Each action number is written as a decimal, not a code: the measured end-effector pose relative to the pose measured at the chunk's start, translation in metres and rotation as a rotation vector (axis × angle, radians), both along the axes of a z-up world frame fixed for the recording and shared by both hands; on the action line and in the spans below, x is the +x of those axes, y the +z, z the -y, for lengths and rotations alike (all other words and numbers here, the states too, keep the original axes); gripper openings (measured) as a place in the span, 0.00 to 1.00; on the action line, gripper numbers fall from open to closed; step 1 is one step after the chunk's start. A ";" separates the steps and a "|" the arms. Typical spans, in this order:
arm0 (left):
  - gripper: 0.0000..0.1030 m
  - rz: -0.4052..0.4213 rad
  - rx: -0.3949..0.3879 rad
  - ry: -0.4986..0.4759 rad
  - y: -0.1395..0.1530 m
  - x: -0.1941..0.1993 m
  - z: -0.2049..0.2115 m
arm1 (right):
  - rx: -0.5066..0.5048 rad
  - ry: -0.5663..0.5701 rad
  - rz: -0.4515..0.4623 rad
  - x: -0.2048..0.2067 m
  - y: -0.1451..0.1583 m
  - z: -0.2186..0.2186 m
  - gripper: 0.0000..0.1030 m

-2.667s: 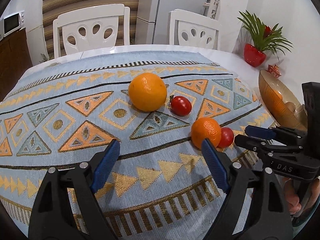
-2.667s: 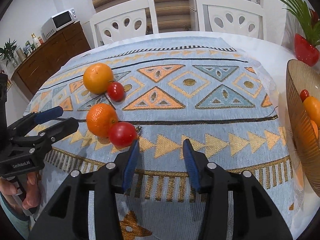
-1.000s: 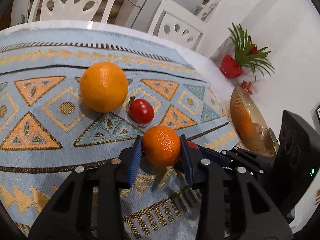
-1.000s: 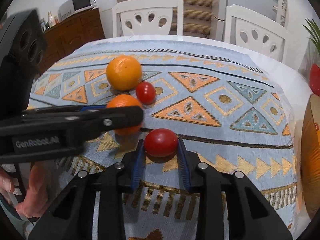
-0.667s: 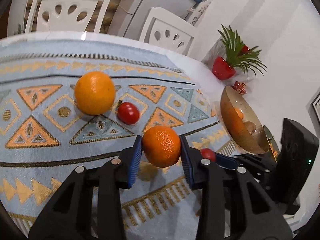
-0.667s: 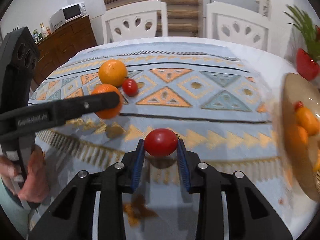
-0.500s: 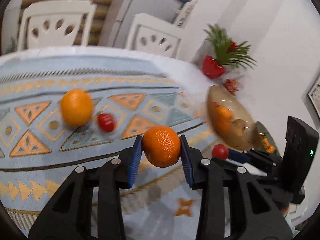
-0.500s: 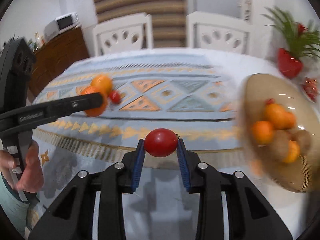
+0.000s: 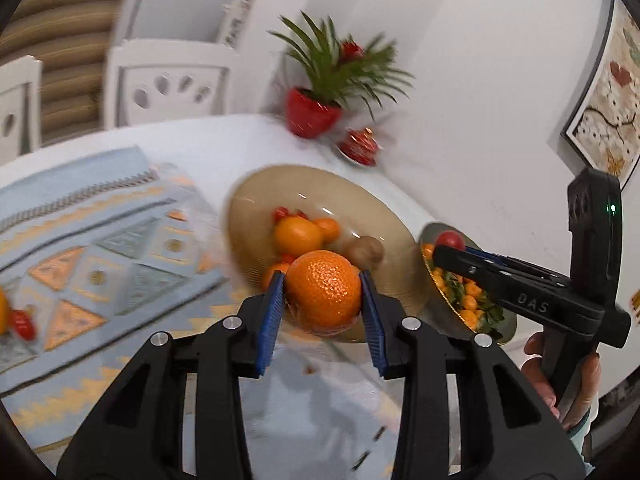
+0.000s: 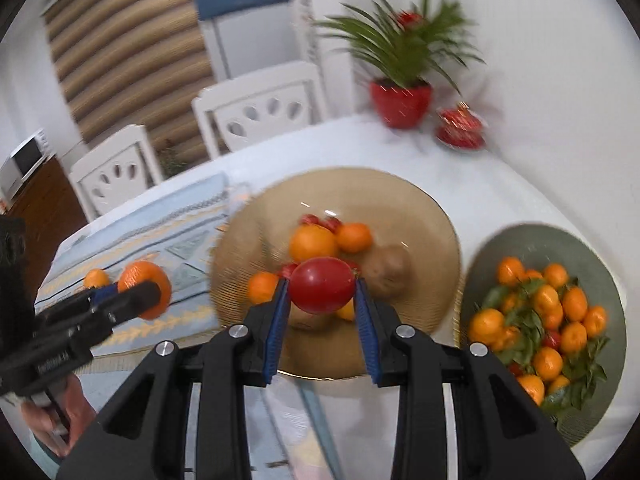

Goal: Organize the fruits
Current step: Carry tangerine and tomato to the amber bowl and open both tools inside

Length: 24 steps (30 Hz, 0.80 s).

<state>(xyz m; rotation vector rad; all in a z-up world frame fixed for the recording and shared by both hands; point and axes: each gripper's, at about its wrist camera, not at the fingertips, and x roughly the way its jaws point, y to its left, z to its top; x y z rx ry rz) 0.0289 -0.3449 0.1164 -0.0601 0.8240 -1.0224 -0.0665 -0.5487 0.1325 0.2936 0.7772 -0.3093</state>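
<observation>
Above the tan bowl (image 10: pixel 400 196) on the white table (image 10: pixel 516 196), my right gripper (image 10: pixel 322 312) pinches a red tomato (image 10: pixel 322 285) between its blue pads, the jaws drawn close around the fruit so it sits snug at the tips. My left gripper (image 9: pixel 323 316) clamps a small orange (image 9: pixel 323 295) the same way, jaws narrowed on it, and it hangs over the near edge of that same bowl. From the left wrist view I see my right gripper off to the right side, its tomato poking up at the tip, with my hand (image 9: pixel 560 380) wrapped around the handle below. From the right wrist view my left gripper reaches in from the left with its orange in front of the patterned cloth (image 10: pixel 152 240). Inside the tan bowl lie several oranges, a brownish kiwi (image 10: pixel 390 266) and a few small red tomatoes. Just beside it to the right stands a green bowl (image 10: pixel 600 256) heaped with little mandarins and leaves. On the cloth, well apart from the bowls, one larger orange (image 10: pixel 96 278) and a tomato (image 9: pixel 20 320) remain. A potted plant (image 10: pixel 400 80) in a red pot stands at the far edge by the wall.
</observation>
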 end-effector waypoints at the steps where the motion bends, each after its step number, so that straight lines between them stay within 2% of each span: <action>1: 0.36 -0.007 0.002 -0.009 -0.004 -0.002 0.005 | 0.000 -0.009 -0.011 0.000 -0.004 0.003 0.31; 9: 0.36 -0.032 0.050 -0.063 -0.031 -0.016 0.047 | 0.012 -0.038 -0.094 0.005 -0.030 0.017 0.31; 16: 0.37 -0.052 0.077 -0.061 -0.039 -0.010 0.063 | 0.055 -0.063 -0.102 0.009 -0.039 0.027 0.33; 17: 0.49 -0.054 0.077 -0.055 -0.039 -0.009 0.063 | 0.061 -0.074 -0.097 0.008 -0.039 0.029 0.33; 18: 0.69 -0.059 0.069 -0.051 -0.038 -0.008 0.062 | 0.065 -0.084 -0.093 0.007 -0.038 0.030 0.40; 19: 0.72 -0.058 0.054 -0.044 -0.035 -0.009 0.059 | 0.068 -0.090 -0.086 0.005 -0.038 0.032 0.42; 24: 0.72 -0.011 0.028 -0.033 -0.018 -0.012 0.035 | 0.092 -0.082 -0.059 -0.001 -0.033 0.031 0.41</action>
